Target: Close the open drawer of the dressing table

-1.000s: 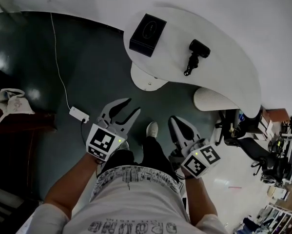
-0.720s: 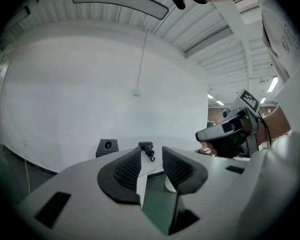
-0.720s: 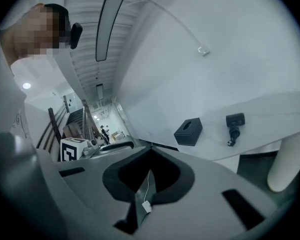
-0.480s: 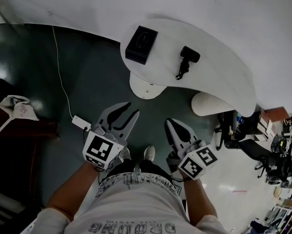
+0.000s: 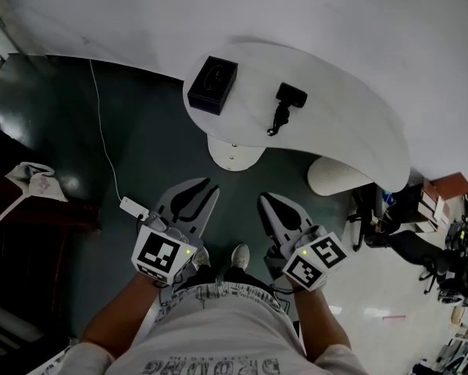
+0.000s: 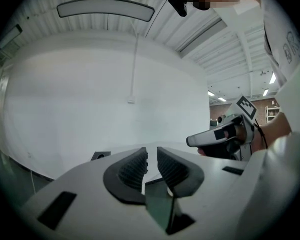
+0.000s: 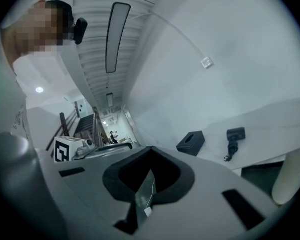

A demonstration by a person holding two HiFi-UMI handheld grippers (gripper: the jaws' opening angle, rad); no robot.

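The white curved dressing table top (image 5: 335,108) stands against a white wall. Its rounded white drawer (image 5: 232,155) sticks out from under the front edge. A black box (image 5: 212,84) and a black handheld device (image 5: 284,104) lie on the top; both also show in the right gripper view, the box (image 7: 191,143) and the device (image 7: 234,136). My left gripper (image 5: 202,186) (image 6: 152,156) hovers short of the drawer; its jaws have just been closing and keep a narrow gap with nothing in it. My right gripper (image 5: 262,198) (image 7: 150,151) is beside it, shut and empty.
A white cable (image 5: 101,131) runs across the dark floor to a white adapter (image 5: 130,206) left of my left gripper. A white rounded stool (image 5: 339,176) stands right of the drawer. A cloth (image 5: 30,180) lies on dark furniture at the left. An office chair (image 5: 409,237) is at the right.
The left gripper's jaws have narrowed from wide apart to a small gap. Both grippers have risen and sit a little nearer the table, which has shifted left in the head view.
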